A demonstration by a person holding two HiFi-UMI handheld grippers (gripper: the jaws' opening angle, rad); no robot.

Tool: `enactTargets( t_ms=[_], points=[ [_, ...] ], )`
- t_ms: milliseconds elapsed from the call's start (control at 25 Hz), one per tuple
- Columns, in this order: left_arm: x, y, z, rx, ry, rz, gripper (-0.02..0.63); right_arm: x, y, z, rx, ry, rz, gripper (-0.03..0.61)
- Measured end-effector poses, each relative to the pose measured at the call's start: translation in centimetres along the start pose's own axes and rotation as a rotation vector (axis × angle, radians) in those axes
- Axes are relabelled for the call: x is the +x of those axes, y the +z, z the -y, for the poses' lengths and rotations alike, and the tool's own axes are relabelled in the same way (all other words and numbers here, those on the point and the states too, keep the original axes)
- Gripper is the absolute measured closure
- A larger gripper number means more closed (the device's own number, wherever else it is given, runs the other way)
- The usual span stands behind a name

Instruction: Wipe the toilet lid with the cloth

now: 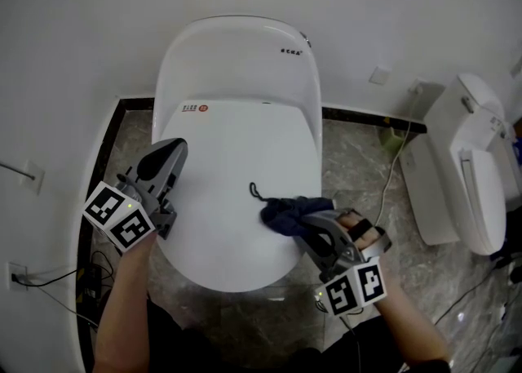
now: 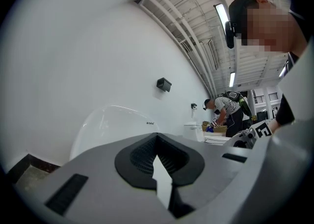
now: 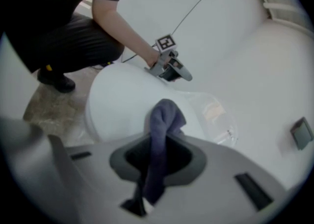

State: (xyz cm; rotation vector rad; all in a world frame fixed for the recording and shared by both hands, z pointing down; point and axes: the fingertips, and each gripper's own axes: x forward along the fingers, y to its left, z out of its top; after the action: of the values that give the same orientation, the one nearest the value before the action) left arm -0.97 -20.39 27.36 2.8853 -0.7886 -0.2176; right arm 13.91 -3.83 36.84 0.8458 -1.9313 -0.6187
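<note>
The white toilet's closed lid fills the middle of the head view. A dark blue cloth lies bunched on the lid's right front part, with a thin loop trailing off to its left. My right gripper is shut on the cloth, which hangs between the jaws in the right gripper view above the lid. My left gripper rests at the lid's left edge, jaws together and holding nothing. The right gripper view also shows the left gripper across the lid.
A second white toilet stands at the right, with a cable running down beside it. Black trim borders the marble floor; wall sockets and wires sit at the lower left. A person in a striped shirt bends over far behind.
</note>
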Motion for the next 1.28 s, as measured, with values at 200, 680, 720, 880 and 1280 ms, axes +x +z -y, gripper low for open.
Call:
enactTargets(
  t_ms=[200,680,720,880,1280],
  points=[
    [0.0,0.0,0.0,-0.002,0.002,-0.001,0.6,-0.9,0.7,-1.4,0.005,0.016,0.007,0.503],
    [0.1,-0.3,0.2,0.006,-0.008,-0.006,0.6,0.8,1.8,5.0,0.037,-0.068,0.05,0.503],
    [0.1,-0.3,0.1,0.01,-0.009,-0.002,0.6,1.7,2.0,6.4,0.029,-0.082,0.054,0.503],
    [0.4,-0.1,0.0,0.007,-0.005,-0.001,0.6,6.2,2.2,11.5,0.009,-0.115,0.047,0.503],
    [0.2,0.1,0.2,0.003,-0.018,0.01,0.6,15.3,0.0,19.1,-0.096,-0.079,-0.108,0.503]
  ],
)
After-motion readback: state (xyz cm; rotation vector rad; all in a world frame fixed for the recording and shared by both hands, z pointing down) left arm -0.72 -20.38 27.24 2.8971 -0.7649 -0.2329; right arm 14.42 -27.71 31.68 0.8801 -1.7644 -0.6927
